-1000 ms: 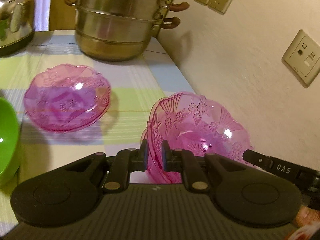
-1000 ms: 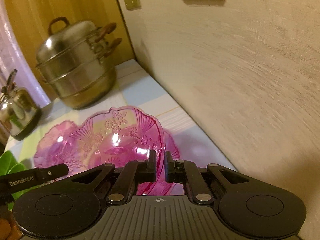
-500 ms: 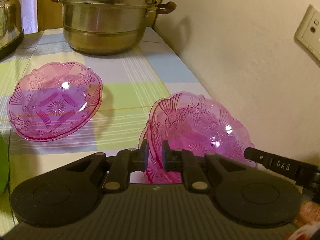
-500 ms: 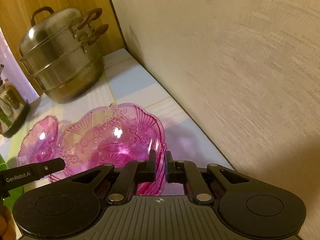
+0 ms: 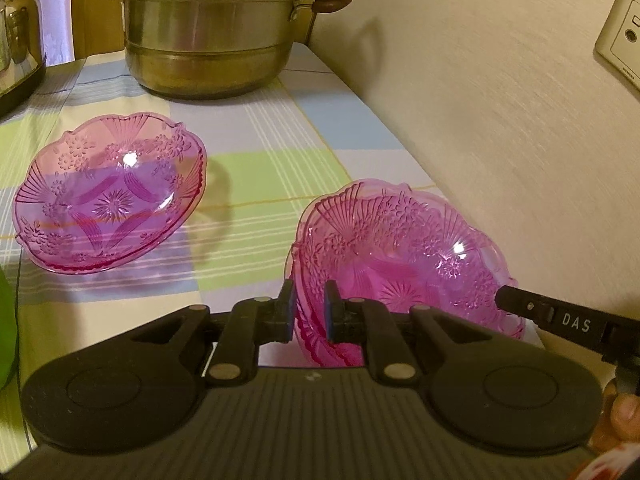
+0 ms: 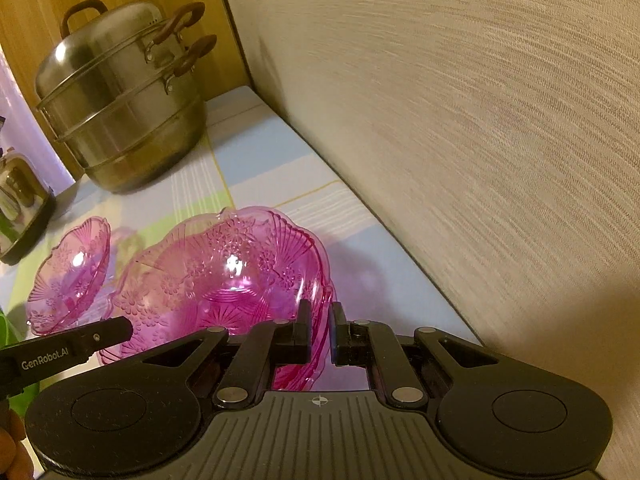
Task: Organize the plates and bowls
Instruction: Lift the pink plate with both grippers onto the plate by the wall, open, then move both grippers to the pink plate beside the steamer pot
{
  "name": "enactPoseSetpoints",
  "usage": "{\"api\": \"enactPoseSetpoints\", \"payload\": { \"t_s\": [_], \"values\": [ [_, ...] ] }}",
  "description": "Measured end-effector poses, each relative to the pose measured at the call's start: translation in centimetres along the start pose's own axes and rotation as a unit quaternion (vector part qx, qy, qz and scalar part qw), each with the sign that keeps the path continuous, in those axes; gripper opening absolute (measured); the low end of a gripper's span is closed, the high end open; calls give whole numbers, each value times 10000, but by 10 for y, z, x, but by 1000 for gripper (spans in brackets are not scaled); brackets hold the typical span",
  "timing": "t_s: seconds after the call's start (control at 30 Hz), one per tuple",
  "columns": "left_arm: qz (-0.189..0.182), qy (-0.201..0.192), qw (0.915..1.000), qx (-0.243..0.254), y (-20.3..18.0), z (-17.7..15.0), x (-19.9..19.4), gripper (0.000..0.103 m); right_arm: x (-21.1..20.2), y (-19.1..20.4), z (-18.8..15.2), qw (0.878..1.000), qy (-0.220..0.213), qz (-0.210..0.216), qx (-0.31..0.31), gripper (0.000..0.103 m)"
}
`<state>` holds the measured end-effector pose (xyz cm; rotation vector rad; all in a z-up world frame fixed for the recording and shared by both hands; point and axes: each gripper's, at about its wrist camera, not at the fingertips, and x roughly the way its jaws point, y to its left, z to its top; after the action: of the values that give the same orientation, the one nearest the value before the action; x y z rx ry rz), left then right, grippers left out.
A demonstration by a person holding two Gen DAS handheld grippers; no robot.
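A stack of pink glass bowls sits close to the wall on the checked tablecloth; it also shows in the right wrist view. My left gripper is shut on its left rim. My right gripper is shut on its right rim. A single pink bowl stands apart to the left and shows in the right wrist view too.
A steel steamer pot stands at the back of the table. A shiny kettle is at the far left. A green bowl's edge shows at the left. The wall with sockets runs along the right.
Both grippers have come lower and further forward with the stacked bowls; the steamer pot now looks nearer. The single pink bowl stays put on the cloth.
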<state>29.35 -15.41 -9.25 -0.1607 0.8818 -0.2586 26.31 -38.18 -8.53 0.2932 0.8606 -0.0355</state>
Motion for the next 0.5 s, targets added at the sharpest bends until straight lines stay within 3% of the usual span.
{"api": "enactPoseSetpoints", "payload": {
  "t_s": [0.07,0.1,0.17,0.2,0.23,0.5],
  "values": [
    [8,-17,10000,-40,1,0,0,36,0,-1,0,10000,-15,40,5,8],
    [9,-65,10000,-73,1,1,-2,41,0,-1,0,9999,-20,96,18,12],
    [19,-125,9999,-99,3,1,-5,43,0,-3,0,9998,-35,176,110,37],
    [10,-135,9998,-130,4,1,-7,43,-2,-4,0,9996,-75,209,164,56],
    [8,-150,9997,-166,6,1,-10,43,-4,-6,0,9993,-139,250,229,60],
    [7,-275,9986,-462,18,-10,-37,44,-25,-10,-3,9987,-210,251,387,60]
  ]
}}
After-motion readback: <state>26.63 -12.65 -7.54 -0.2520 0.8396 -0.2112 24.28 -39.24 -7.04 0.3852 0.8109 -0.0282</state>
